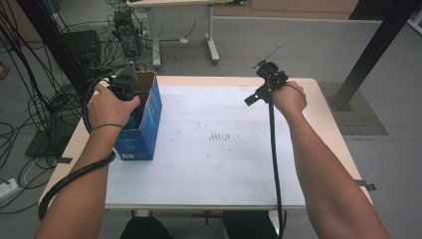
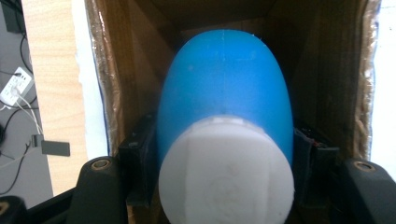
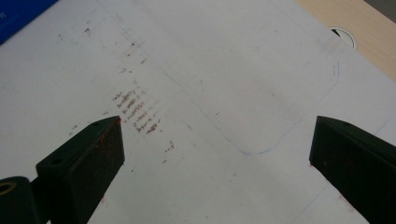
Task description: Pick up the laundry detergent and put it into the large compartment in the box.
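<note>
A blue cardboard box (image 1: pixel 144 134) stands open-topped at the left edge of the white mat (image 1: pixel 224 164). My left gripper (image 1: pixel 127 87) reaches down into it. In the left gripper view, a blue bottle (image 2: pixel 224 84) with a white cap (image 2: pixel 226 177) lies between brown box walls (image 2: pixel 135 70), and my left gripper (image 2: pixel 224 156) is shut on it, one black jaw against each side. My right gripper (image 1: pixel 263 88) hovers over the mat's far right part. In its own view the right gripper (image 3: pixel 219 140) stands open, with bare mat (image 3: pixel 210 70) between the jaws.
Brown smudges (image 1: pixel 219 135) mark the mat's middle (image 3: pixel 137 112). The wooden table edge (image 1: pixel 328 124) runs along the right, with a round cable hole (image 3: pixel 344 33) in it. Cables and equipment (image 1: pixel 45 99) crowd the floor at left. A black post (image 1: pixel 373 50) stands at the far right.
</note>
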The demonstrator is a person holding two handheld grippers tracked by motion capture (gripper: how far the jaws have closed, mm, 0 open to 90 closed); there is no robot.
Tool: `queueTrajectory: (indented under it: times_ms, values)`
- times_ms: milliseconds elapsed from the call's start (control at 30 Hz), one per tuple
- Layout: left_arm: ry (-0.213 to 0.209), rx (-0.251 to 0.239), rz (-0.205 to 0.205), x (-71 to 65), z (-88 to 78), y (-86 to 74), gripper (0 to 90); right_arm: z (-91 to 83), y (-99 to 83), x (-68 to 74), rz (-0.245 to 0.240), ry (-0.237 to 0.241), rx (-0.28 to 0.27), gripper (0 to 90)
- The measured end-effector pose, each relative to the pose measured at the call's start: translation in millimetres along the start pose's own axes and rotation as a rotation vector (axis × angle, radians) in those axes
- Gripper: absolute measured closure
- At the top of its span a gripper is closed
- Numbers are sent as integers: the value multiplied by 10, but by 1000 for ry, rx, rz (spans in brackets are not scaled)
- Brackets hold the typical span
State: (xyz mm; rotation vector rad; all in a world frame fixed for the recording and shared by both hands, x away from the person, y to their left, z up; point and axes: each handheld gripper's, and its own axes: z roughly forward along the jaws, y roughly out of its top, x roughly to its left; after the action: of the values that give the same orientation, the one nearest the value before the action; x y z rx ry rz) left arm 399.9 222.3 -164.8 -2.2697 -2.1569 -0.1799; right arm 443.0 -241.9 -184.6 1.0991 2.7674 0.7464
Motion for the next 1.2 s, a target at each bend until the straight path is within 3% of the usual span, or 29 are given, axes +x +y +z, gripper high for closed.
queueTrajectory:
  times_ms: [367,700,1200]
  values:
    - [-10,-6,-13,25,-39,3,264,2,-3,-1,1,4,-2,32]
    - [30,-15,-16,-53,-147,9,210,-10,-16,-4,6,3,-3,32]
    - [15,-46,-9,53,-527,-74,171,-9,13,44,-7,4,-6,32]
